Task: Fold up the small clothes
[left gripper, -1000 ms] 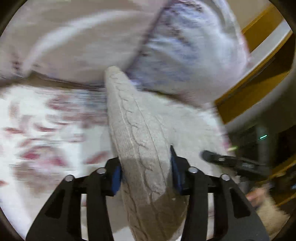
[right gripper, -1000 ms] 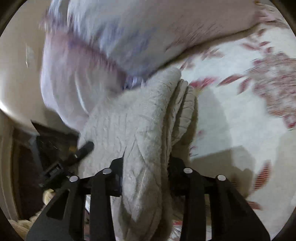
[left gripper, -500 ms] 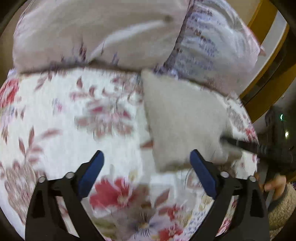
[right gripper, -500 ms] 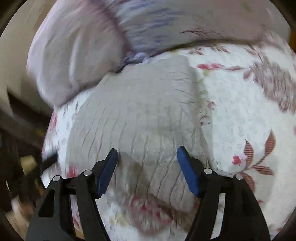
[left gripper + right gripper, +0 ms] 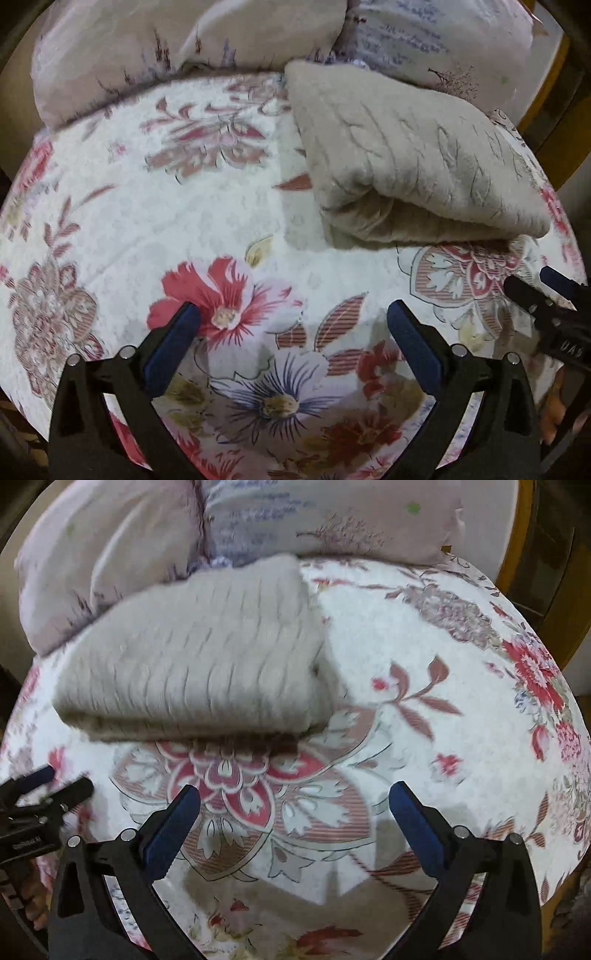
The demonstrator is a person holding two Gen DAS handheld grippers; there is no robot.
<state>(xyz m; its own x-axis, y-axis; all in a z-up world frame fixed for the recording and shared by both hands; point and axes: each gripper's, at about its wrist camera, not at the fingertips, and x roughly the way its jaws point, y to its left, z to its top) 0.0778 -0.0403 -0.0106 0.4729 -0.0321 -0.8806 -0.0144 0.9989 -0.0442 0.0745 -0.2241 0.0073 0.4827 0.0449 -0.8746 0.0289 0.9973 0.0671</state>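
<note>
A folded beige cable-knit sweater [image 5: 417, 162] lies on the floral bedspread [image 5: 184, 206], its far edge against the pillows. It also shows in the right wrist view [image 5: 199, 657]. My left gripper [image 5: 293, 317] is open and empty, held back from the sweater's near left corner. My right gripper [image 5: 293, 797] is open and empty, held back from the sweater's near edge. The right gripper also shows at the right edge of the left wrist view [image 5: 546, 291]; the left gripper shows at the left edge of the right wrist view [image 5: 44, 786].
Two pale pillows [image 5: 184, 44] [image 5: 332, 520] lie along the far side of the bed. A wooden frame [image 5: 535, 554] stands at the far right. The bedspread [image 5: 443, 720] stretches open to the right of the sweater.
Both grippers let go of the sweater, opened wide and drew back. The sweater went from held up between them to lying folded flat on the bed.
</note>
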